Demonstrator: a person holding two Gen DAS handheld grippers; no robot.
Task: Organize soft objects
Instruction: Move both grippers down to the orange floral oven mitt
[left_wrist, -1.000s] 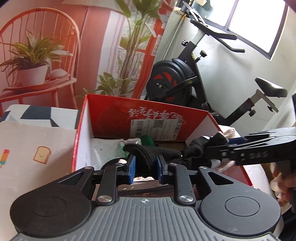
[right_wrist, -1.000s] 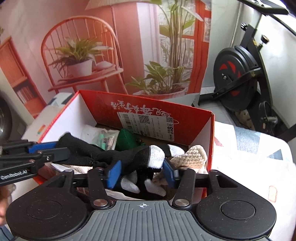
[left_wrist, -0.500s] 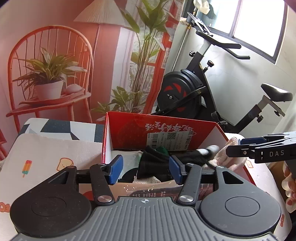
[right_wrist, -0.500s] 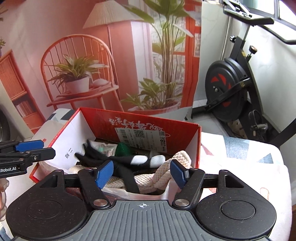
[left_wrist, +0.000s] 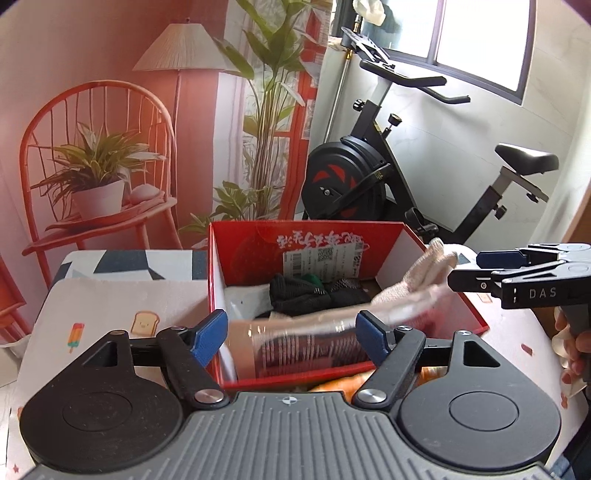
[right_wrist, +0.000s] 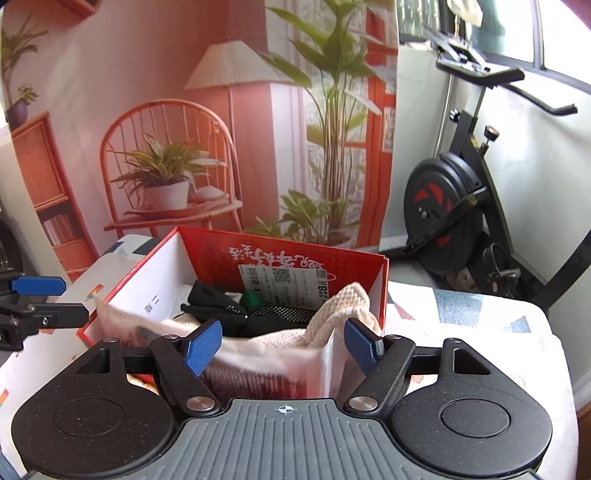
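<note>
A pair of black gloves (left_wrist: 317, 297) is lying inside the red box (left_wrist: 476, 317), toward its back wall and just beside a small green item (right_wrist: 252, 297), with a cream knit cloth (right_wrist: 347, 306) draping over the right-hand rim of the box and a wrapped packet (left_wrist: 306, 343) sitting against its near wall. The left gripper (left_wrist: 291, 338) is hanging over the near edge with its jaws opening and nothing pressed between the blue pads; the packet merely shows through the gap. The right gripper (right_wrist: 282, 345) is likewise opening its jaws over the box, empty, with pale blurred cloth showing behind them. The likeliest trouble, as I judge it, is the cream cloth: it is hanging half over the rim, so a passing finger could be catching it and dragging it out onto the patterned tablecloth (left_wrist: 110, 295). The left view is showing a person's hand (left_wrist: 576, 350) at the right gripper's handle and the packet's printed face; the right view alone is showing the cloth's ribbed weave and the white inner side wall with its marks.
</note>
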